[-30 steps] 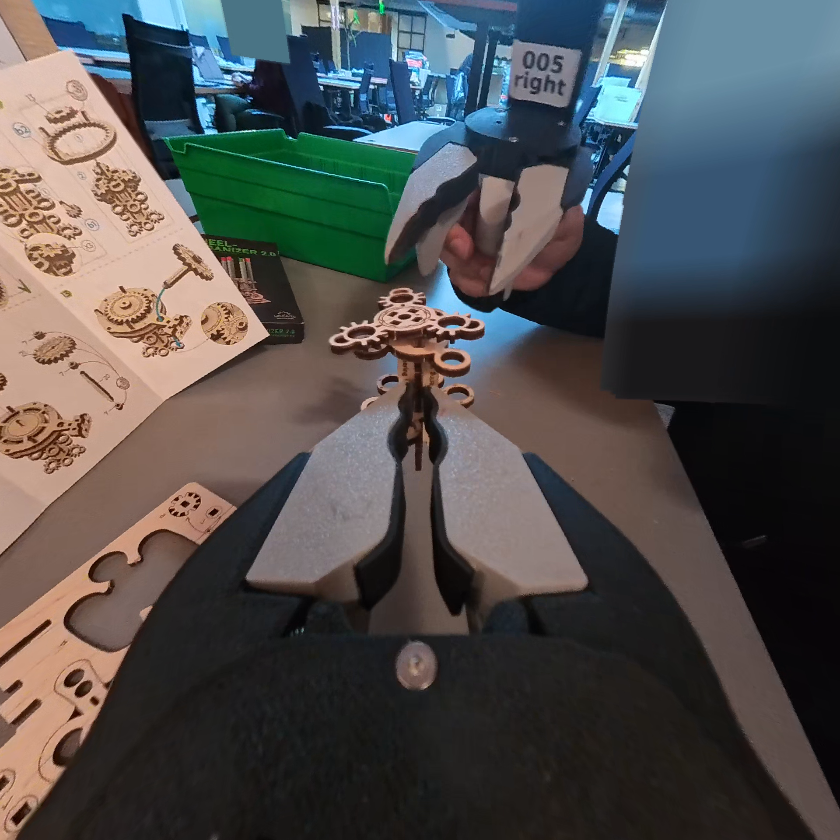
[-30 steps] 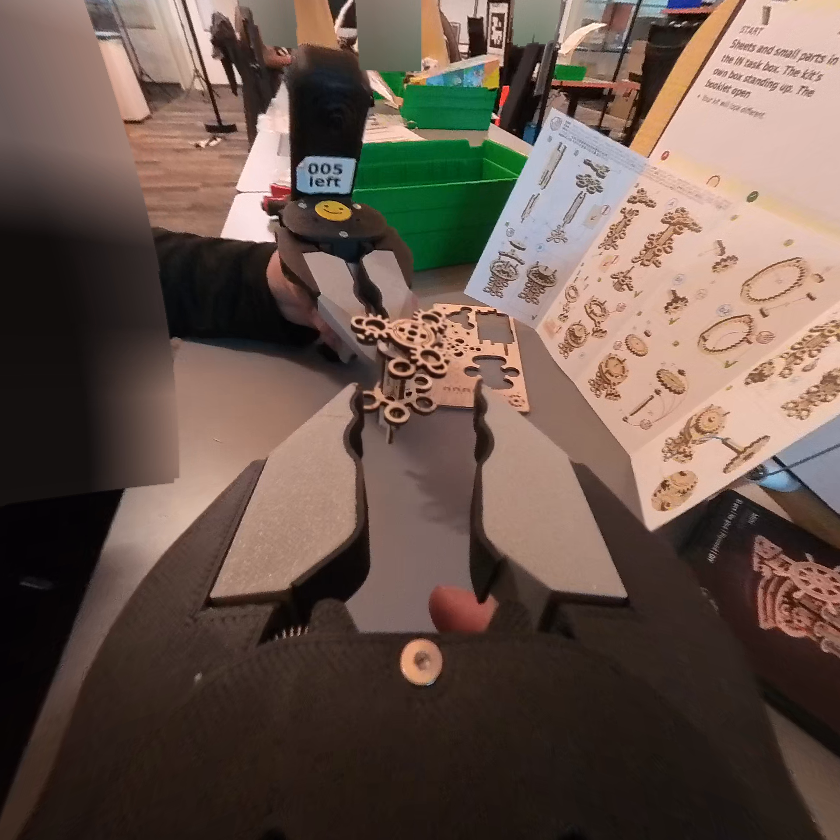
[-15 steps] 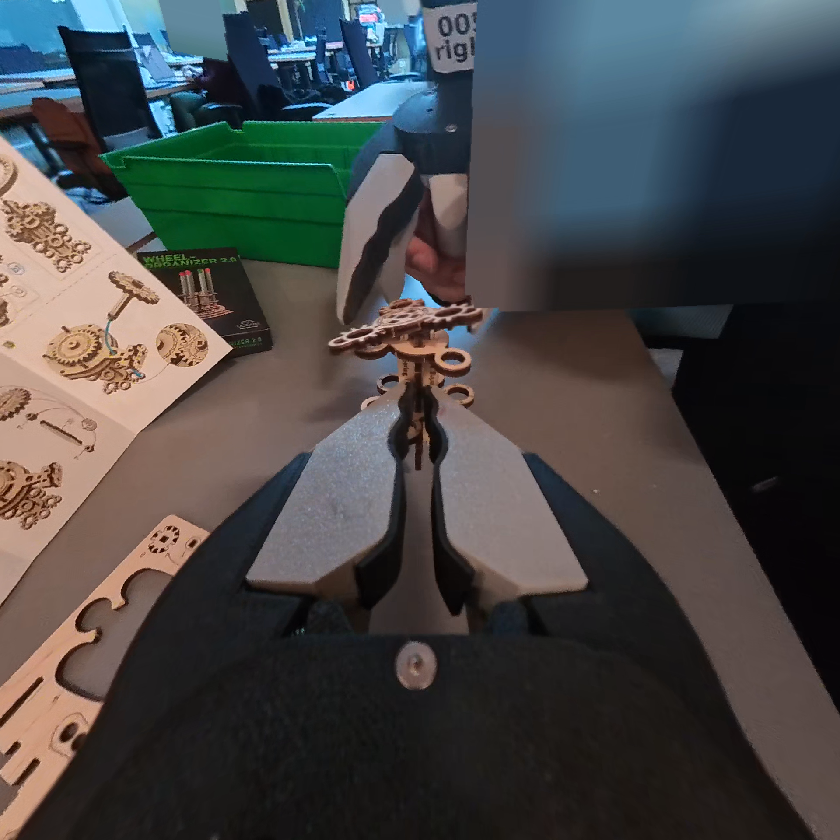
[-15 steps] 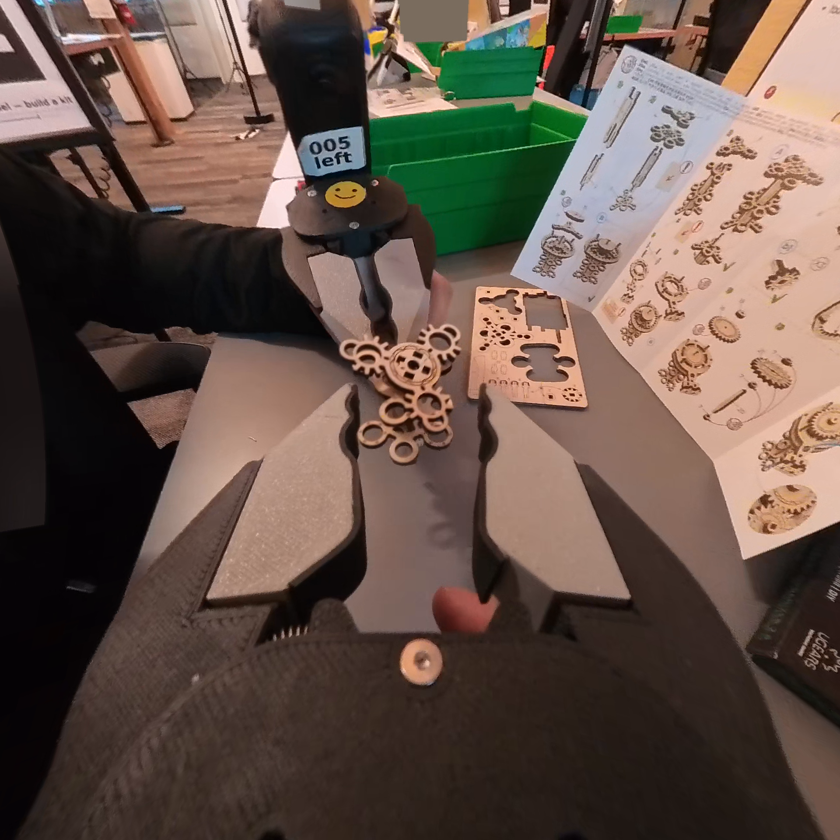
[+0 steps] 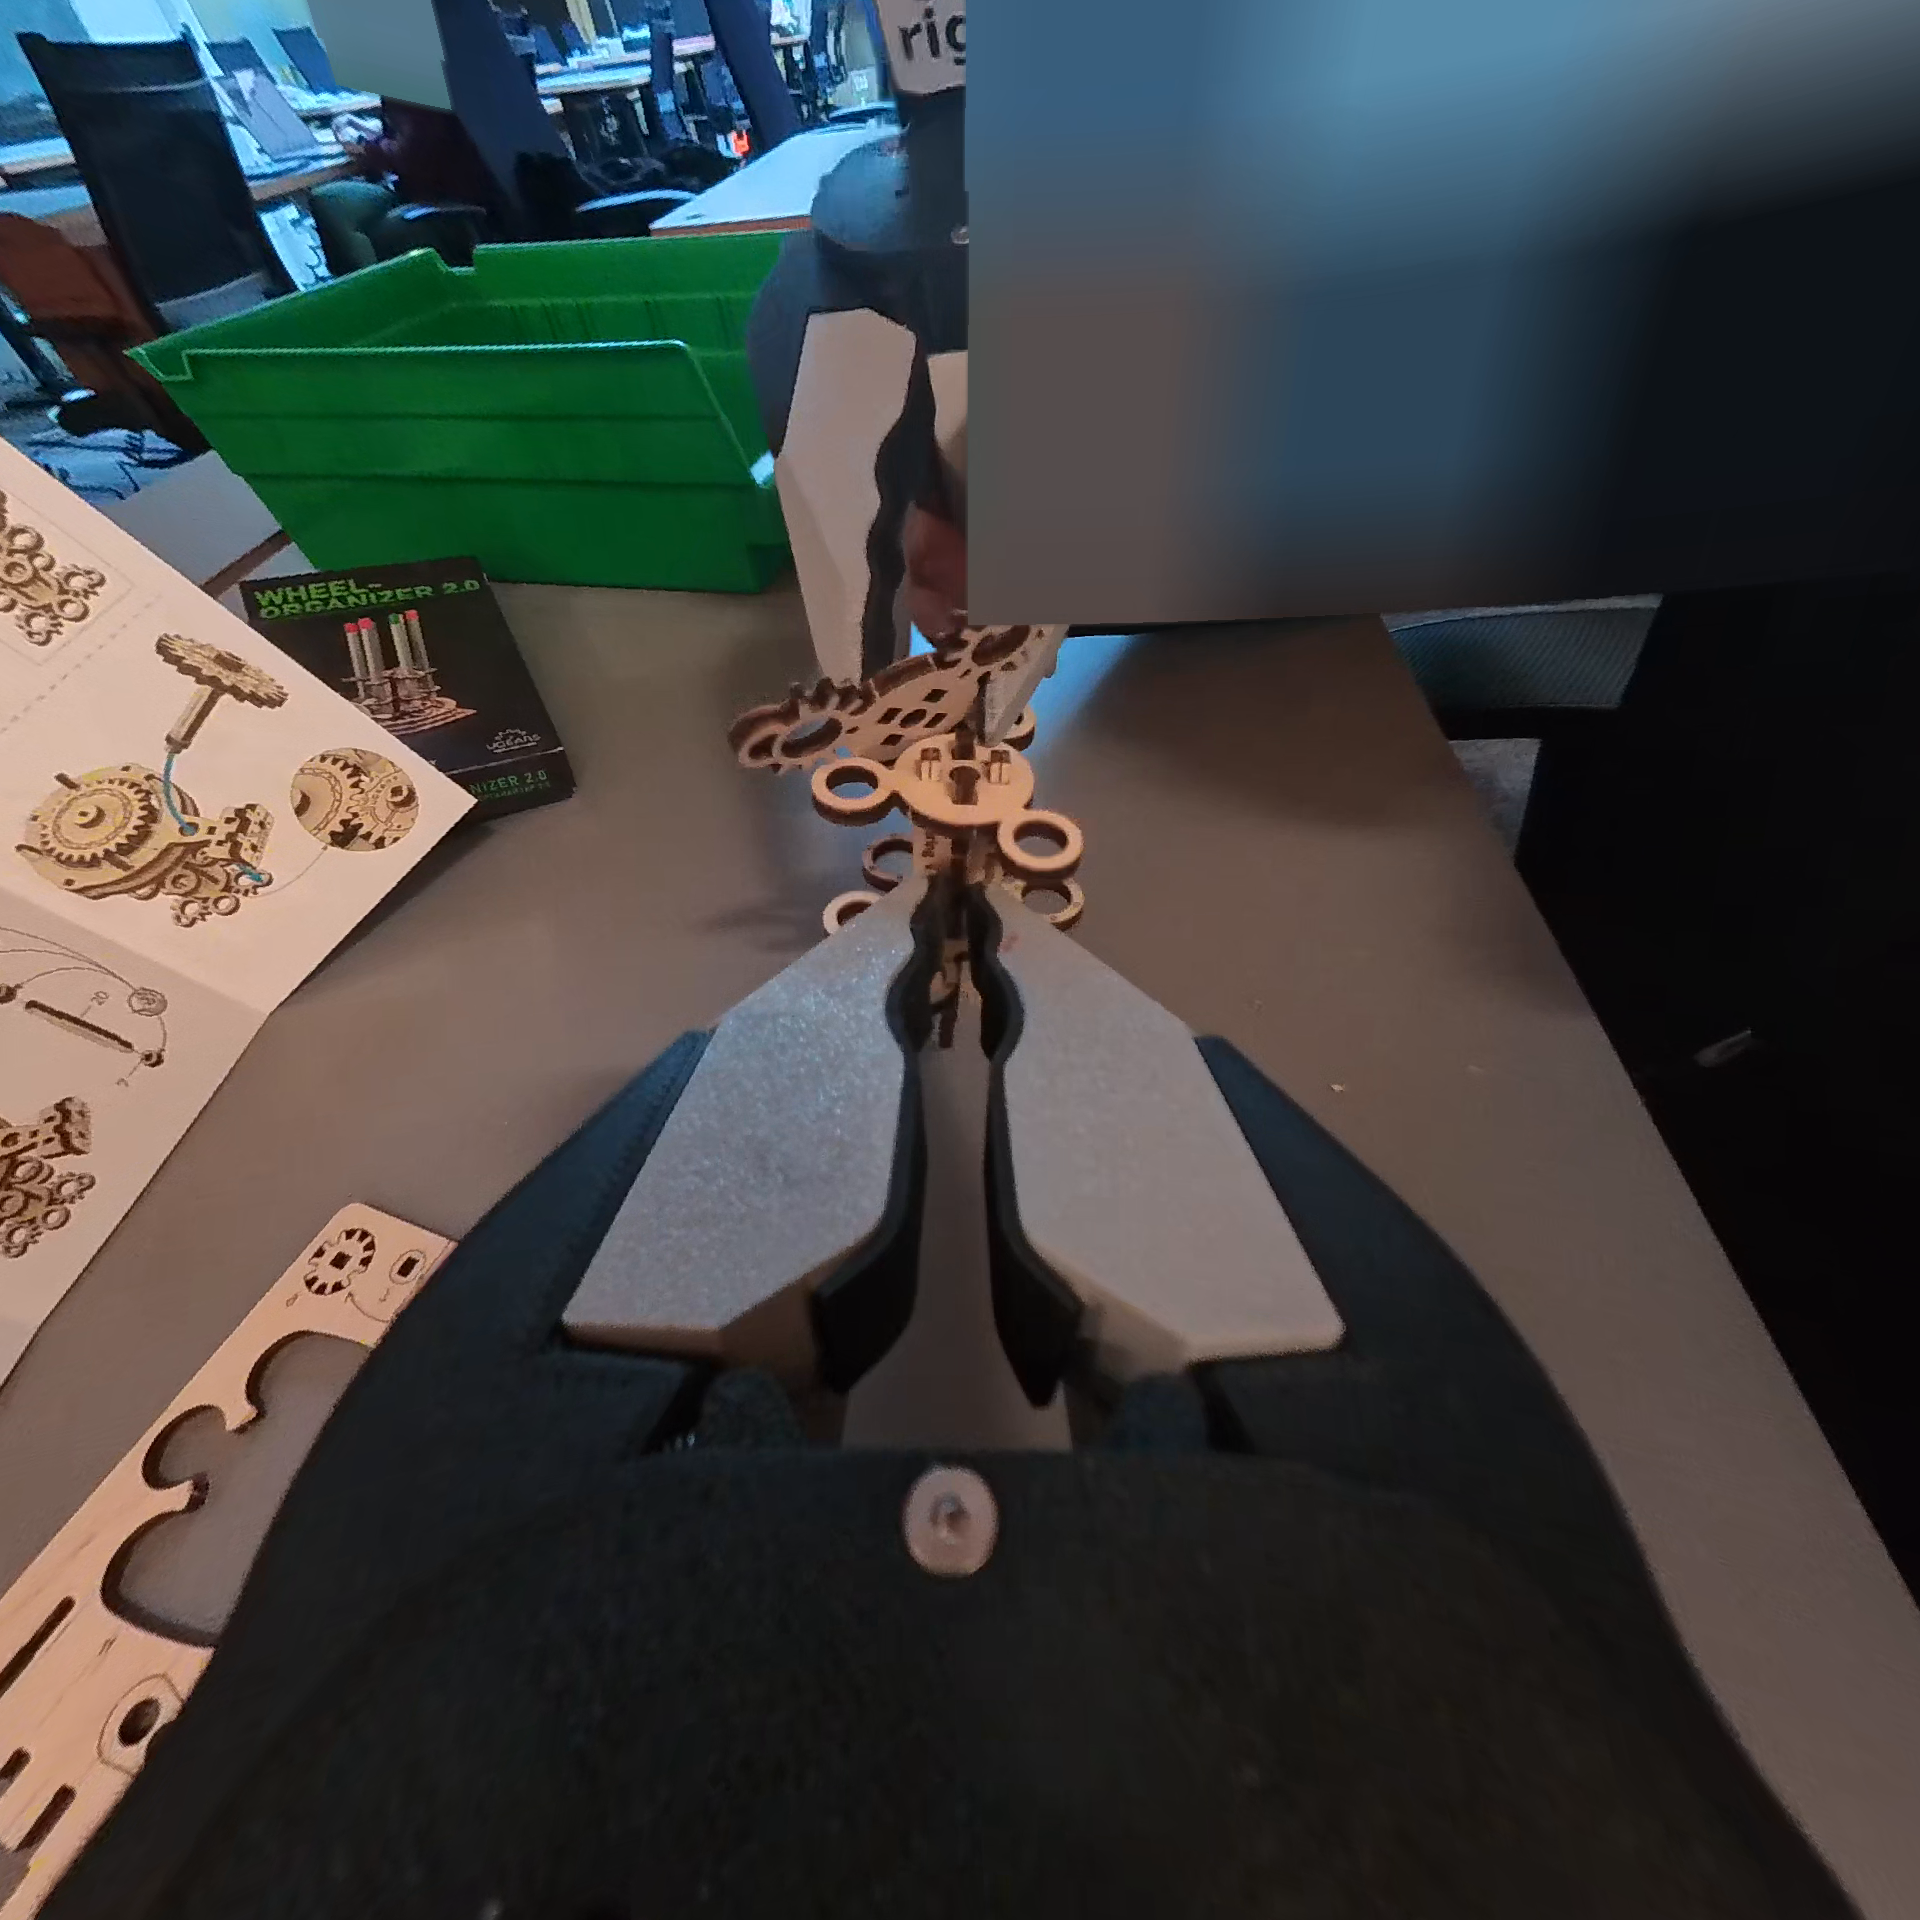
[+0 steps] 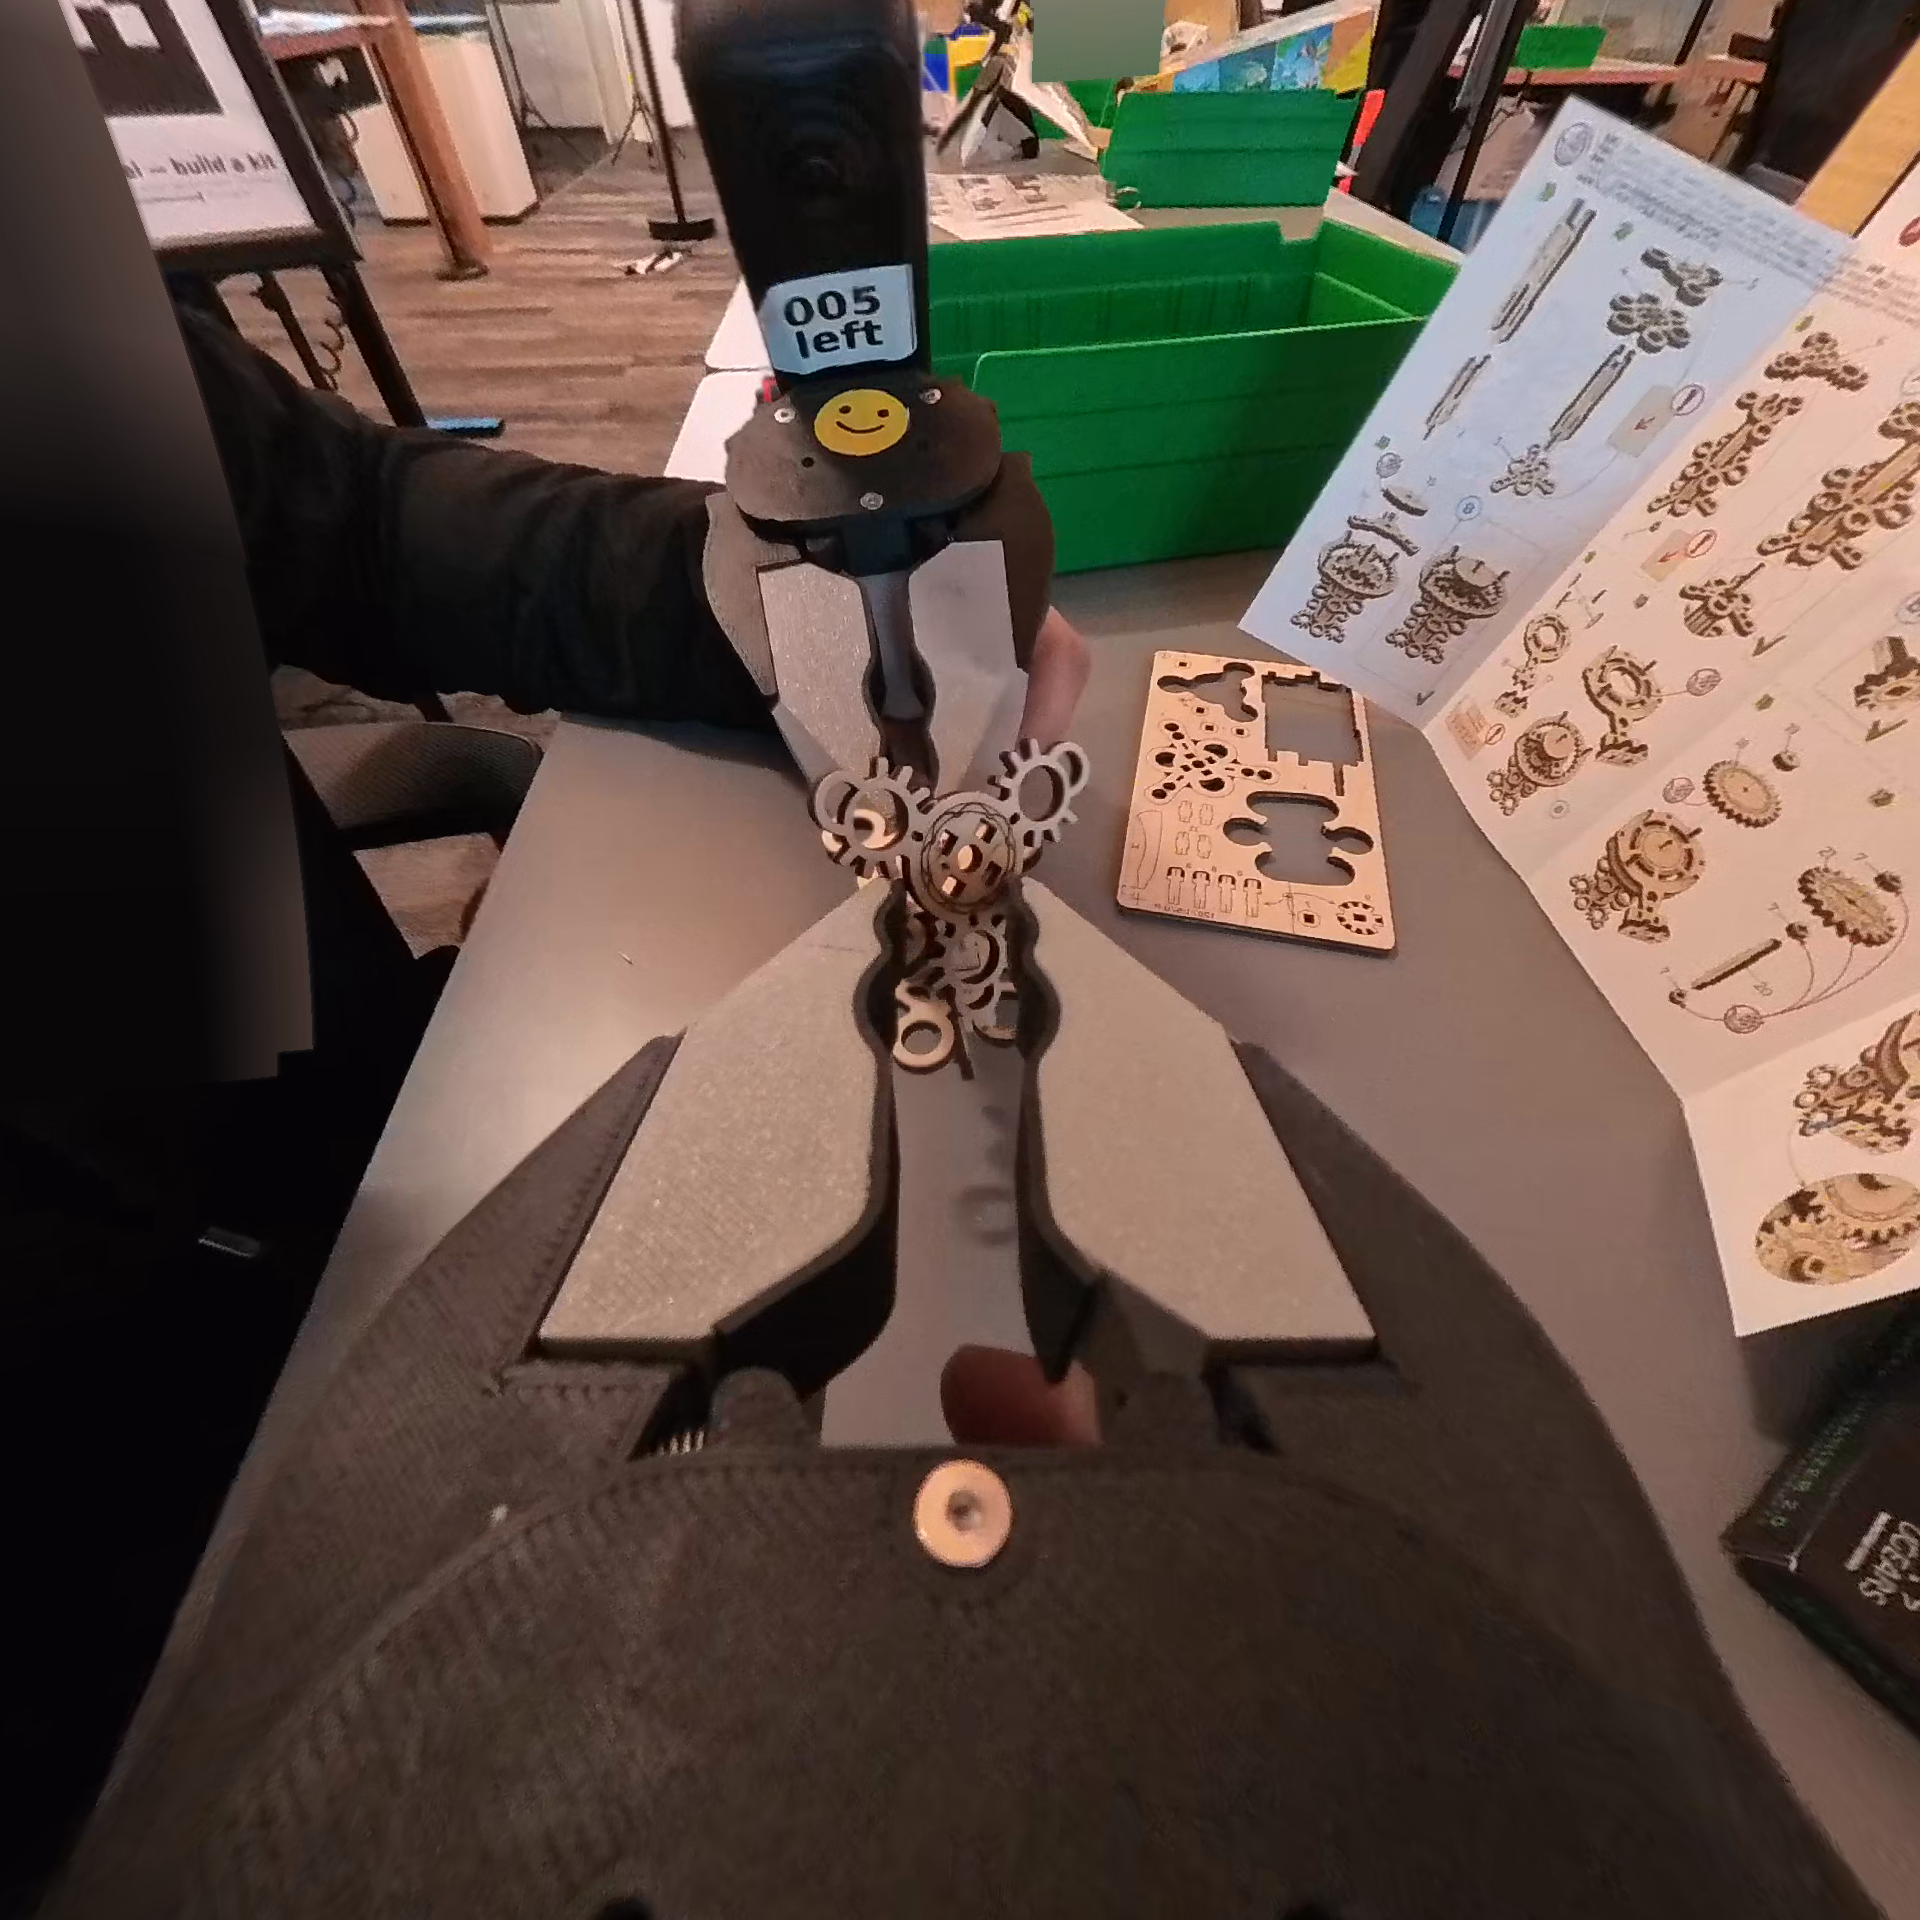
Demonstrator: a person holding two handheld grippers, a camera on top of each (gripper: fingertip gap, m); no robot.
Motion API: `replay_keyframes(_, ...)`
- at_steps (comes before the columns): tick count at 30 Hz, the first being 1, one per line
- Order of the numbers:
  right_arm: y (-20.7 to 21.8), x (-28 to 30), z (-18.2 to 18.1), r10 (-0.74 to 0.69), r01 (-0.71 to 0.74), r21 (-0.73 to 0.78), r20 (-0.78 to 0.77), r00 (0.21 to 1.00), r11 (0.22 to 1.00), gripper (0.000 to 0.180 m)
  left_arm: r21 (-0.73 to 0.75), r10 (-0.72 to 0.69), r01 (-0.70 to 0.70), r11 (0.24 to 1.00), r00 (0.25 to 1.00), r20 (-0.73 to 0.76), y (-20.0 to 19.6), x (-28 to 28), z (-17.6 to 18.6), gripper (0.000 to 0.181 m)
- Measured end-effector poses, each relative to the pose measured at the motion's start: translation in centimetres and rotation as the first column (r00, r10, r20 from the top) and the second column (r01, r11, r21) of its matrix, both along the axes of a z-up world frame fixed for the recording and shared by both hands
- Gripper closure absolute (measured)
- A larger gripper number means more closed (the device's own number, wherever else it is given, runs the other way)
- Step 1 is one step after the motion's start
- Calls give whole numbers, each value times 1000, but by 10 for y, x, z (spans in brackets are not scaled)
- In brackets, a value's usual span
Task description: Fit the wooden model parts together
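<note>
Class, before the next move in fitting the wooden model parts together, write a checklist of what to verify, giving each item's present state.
1. The left gripper clamps the model stem: ok.
2. The right gripper holds the gear plate: ok.
3. The gear plate sits level on the ringed disc: not ok, it is tilted with one side raised.
4. The disc's pegs line up with the plate's slots: cannot tell.
5. The parts sheet lies flat on the table, apart from the model: ok.
</note>
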State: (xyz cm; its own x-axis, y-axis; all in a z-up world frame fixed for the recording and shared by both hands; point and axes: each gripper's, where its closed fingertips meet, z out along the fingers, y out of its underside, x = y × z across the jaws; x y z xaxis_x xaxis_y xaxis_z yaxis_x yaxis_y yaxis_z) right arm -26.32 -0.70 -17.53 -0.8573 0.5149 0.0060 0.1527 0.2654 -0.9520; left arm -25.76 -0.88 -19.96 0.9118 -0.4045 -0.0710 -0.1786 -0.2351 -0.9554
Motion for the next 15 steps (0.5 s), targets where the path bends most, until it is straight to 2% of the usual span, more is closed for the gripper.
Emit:
replay_keyframes(3, 2, -1, -1, -19, 24, 74, -78, 997, 997, 166, -12, 7, -6, 1000, 1000, 8, 0, -1, -1, 180)
replay_keyframes(4, 3, -2, -1, -28, 40, 108, -114, 993, 993, 173, -23, 13, -13, 1000, 1000, 13, 1, -2, -2, 180)
replay_keyframes(7, 8, -4, -1, -44, 89, 206, -217, 975, 975, 179, -72, 37, -35, 997, 999, 32, 3, -5, -8, 180)
replay_keyframes(11, 8, -2, 4, -27, 109, 254, -306, 952, 961, 180, -89, 46, -42, 995, 998, 41, 5, -5, -10, 180)
replay_keyframes(15, 11, 1, 13, 20, 207, 371, -524, 851, 905, 180, -108, 62, -53, 993, 994, 86, 6, -6, -10, 180)
